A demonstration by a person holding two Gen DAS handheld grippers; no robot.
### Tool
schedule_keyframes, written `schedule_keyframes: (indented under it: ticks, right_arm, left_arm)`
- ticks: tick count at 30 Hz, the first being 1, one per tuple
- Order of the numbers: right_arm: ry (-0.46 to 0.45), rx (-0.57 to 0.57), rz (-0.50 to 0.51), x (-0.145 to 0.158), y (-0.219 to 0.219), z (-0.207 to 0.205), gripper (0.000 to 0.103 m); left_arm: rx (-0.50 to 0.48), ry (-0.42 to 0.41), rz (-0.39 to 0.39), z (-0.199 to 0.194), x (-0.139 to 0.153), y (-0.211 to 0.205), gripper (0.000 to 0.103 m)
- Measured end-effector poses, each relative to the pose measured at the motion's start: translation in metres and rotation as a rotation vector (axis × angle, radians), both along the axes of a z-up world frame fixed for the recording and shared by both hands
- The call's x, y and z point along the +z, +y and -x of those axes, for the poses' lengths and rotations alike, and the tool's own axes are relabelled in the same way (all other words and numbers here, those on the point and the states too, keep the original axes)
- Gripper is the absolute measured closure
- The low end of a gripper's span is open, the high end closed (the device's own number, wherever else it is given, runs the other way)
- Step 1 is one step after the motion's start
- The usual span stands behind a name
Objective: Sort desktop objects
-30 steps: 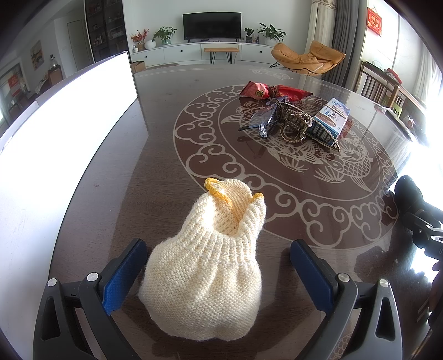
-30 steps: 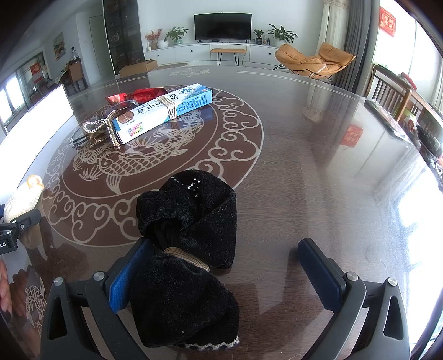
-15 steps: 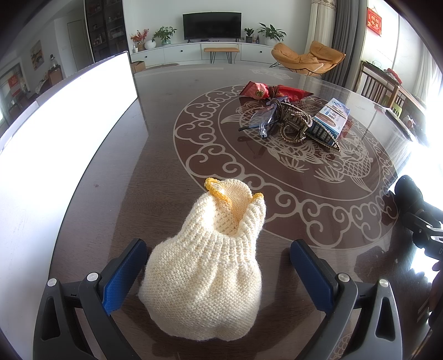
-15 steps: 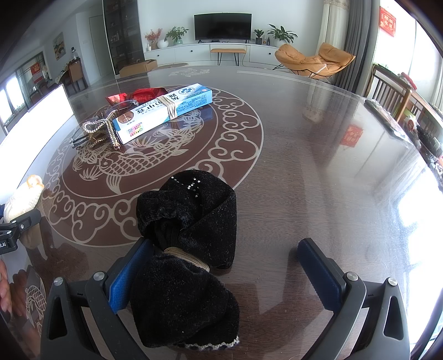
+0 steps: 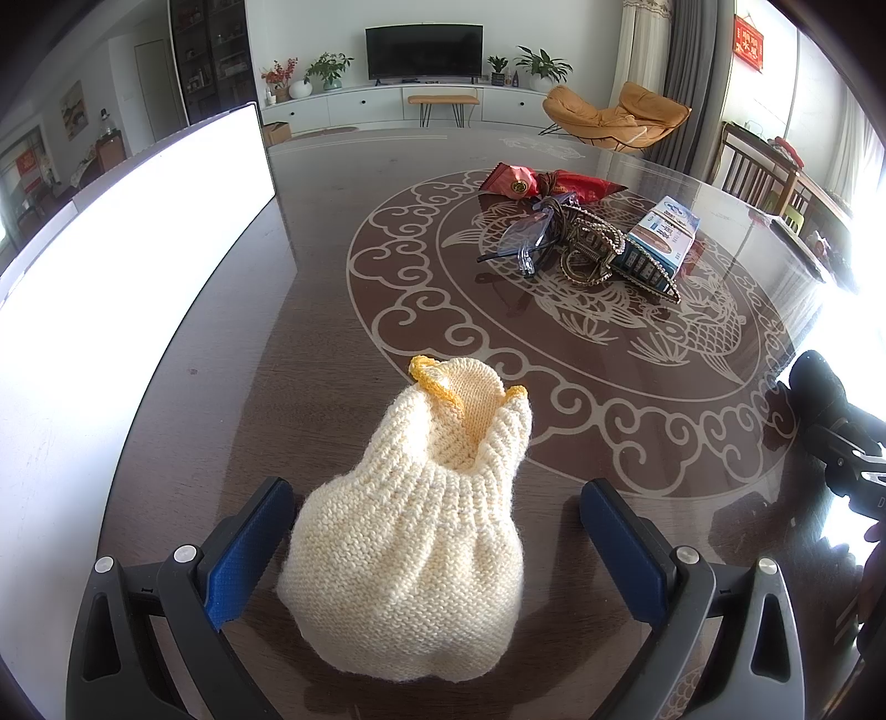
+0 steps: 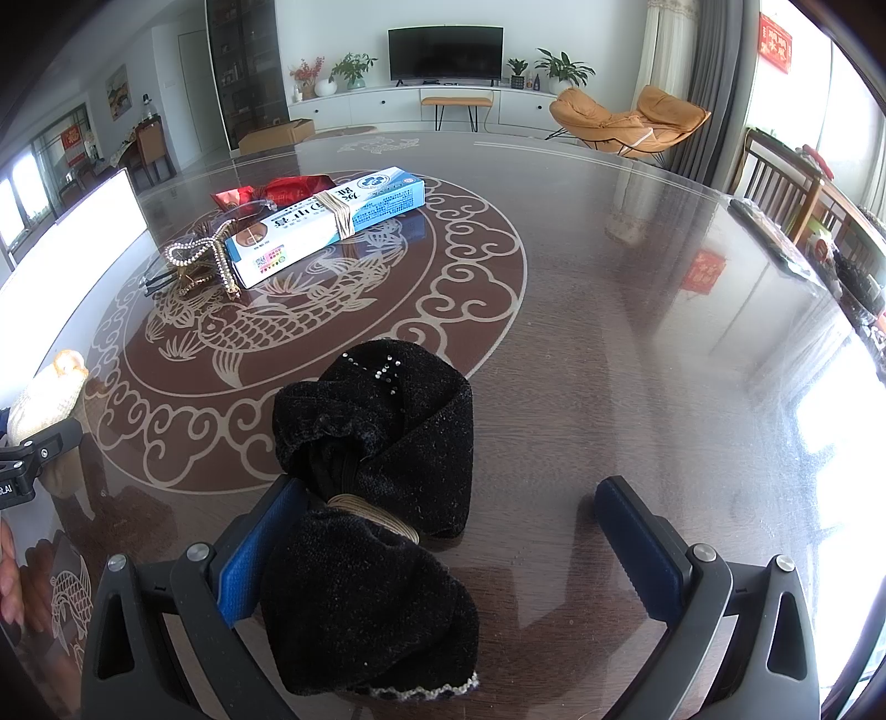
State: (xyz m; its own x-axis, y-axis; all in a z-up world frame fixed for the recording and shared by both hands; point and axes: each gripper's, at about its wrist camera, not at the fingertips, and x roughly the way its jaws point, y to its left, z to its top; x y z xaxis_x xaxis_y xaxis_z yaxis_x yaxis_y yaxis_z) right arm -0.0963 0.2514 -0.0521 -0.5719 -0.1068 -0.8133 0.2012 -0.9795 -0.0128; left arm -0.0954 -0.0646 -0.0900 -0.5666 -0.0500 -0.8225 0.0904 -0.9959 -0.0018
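Glossy dark table, chunky cream knit pouch between spread left gripper, fuzzy black bundle between spread right gripper.

— What stood beyond the table?
— A dark television on a white cabinet, potted plants beside it, an orange lounge chair rightward.
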Motion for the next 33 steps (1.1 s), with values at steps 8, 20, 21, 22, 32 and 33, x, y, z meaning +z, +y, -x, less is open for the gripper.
schedule_keyframes:
  ticks: [8, 20, 21, 22, 32, 33]
  right_arm:
    - [0.0, 0.0, 0.0, 0.0, 0.0, 0.0, 0.0]
    - [-0.206, 0.108, 0.052, 0.009, 0.009, 0.021, 0.0]
    - [-0.258, 0.101, 0.1, 0.011, 0.016, 0.027, 0.0]
    - [-0.31, 0.088, 0.145, 0.013, 0.022, 0.032, 0.0]
    - [-0.307, 0.198, -0.026, 0.029, -0.027, 0.019, 0.069]
    - [-0.286, 0.193, -0.012, 0.037, -0.03, 0.017, 0.069]
  left_arm:
    - [-0.001, 0.0, -0.001, 0.001, -0.001, 0.0, 0.0]
    - [-0.157, -0.118, 0.009, 0.004, 0.003, 0.001, 0.0]
    - [-0.167, -0.111, 0.018, 0.002, 0.004, 0.003, 0.003]
    - [-0.178, -0.099, 0.018, 0.0, 0.006, 0.004, 0.008]
    - [-0.195, 0.025, -0.09, -0.03, 0.042, -0.009, 0.056]
    - [-0.187, 0.051, -0.116, -0.037, 0.054, -0.017, 0.056]
